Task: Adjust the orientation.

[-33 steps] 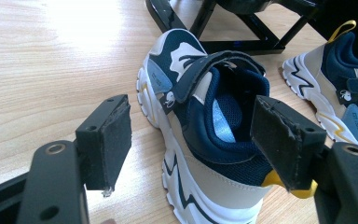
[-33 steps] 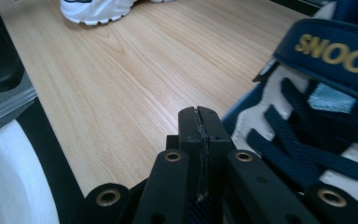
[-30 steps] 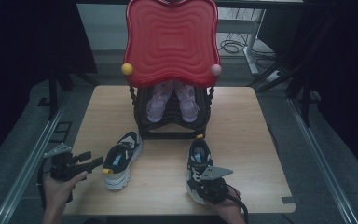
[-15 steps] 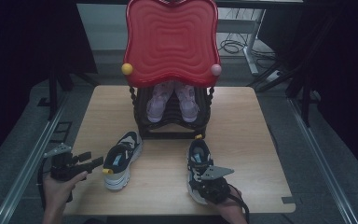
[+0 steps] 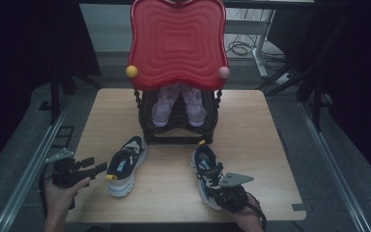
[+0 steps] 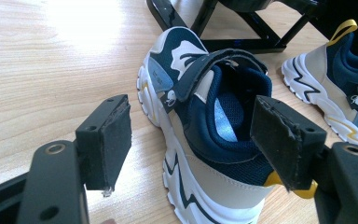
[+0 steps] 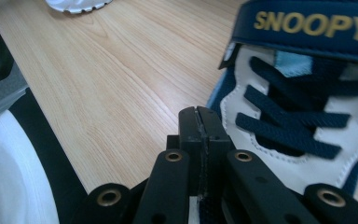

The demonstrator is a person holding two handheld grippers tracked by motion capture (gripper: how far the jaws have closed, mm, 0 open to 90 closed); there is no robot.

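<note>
Two navy, white and beige sneakers lie on the wooden table (image 5: 256, 125). The left sneaker (image 5: 125, 164) has its heel toward my left gripper (image 5: 100, 166). In the left gripper view that gripper (image 6: 193, 140) is open, its pads on either side of the sneaker's (image 6: 200, 140) heel collar without pressing it. My right gripper (image 5: 218, 186) rests over the rear of the right sneaker (image 5: 205, 166). In the right gripper view its jaws (image 7: 199, 121) are shut together just beside the navy laces of the sneaker (image 7: 303, 140), below a strap reading SNOOPY. I cannot tell whether anything is pinched.
A black stand with a red wavy panel (image 5: 176, 43) sits at the table's back middle, holding a pair of pink shoes (image 5: 178, 104). Its black foot bars (image 6: 242, 32) lie just beyond the left sneaker. A white sleeve (image 7: 9, 177) shows beside the right gripper.
</note>
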